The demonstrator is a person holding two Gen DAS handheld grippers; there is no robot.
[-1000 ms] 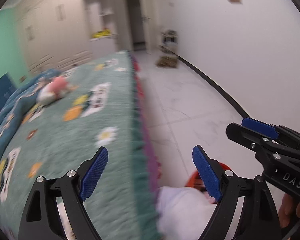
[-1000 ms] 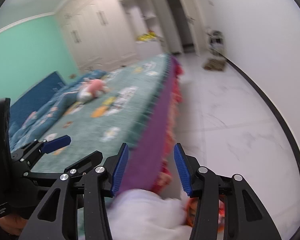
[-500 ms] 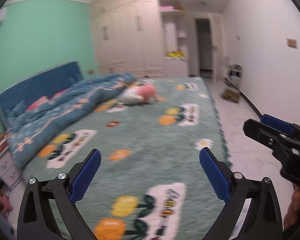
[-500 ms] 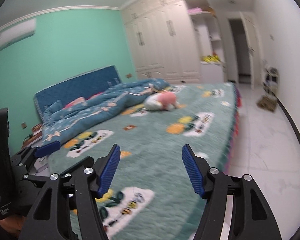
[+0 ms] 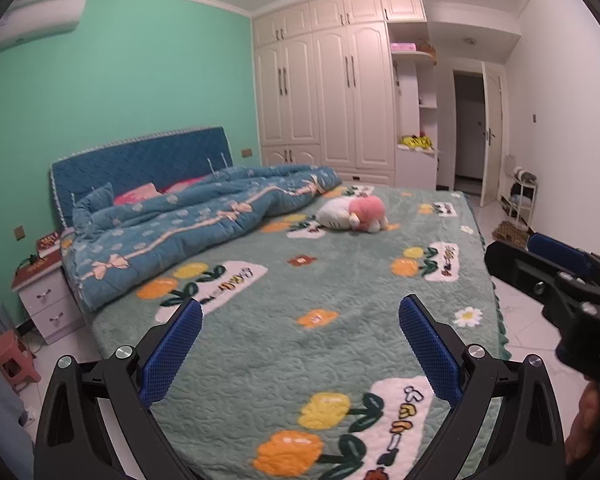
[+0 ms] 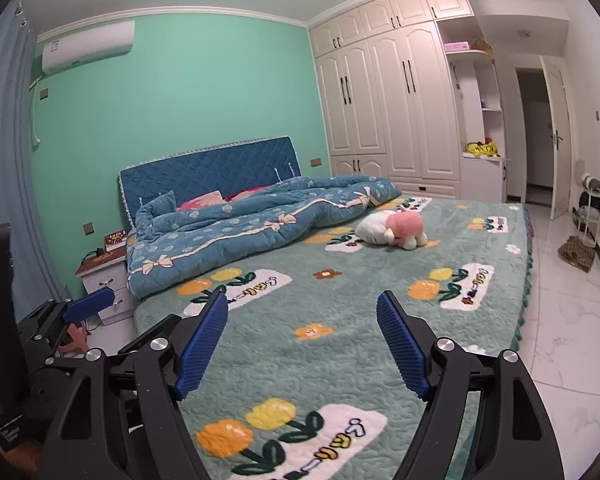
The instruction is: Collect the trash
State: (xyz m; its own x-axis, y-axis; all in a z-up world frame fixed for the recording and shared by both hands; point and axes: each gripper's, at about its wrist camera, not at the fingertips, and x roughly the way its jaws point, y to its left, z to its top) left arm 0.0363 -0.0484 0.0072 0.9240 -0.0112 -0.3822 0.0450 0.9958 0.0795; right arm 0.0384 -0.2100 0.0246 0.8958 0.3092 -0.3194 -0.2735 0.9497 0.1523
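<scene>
Above bed (image 5: 340, 300) | left tool (image 5: 300, 344) wide, empty | right tool (image 6: 302, 344) opening, empty | bed foot cut off

A: Where is there free room over the bed (image 6: 340, 360)?

B: At twelve o'clock the green cover lies flat and bare out to the plush toy (image 6: 396, 230), which sits alone near the far end.

A: And toward ten o'clock?

B: The blue quilt (image 6: 240, 236) is heaped there against the headboard (image 6: 212, 168). At three o'clock the white floor (image 6: 572, 320) runs clear beside the bed to a shoe rack (image 6: 590, 204) by the wall.
</scene>
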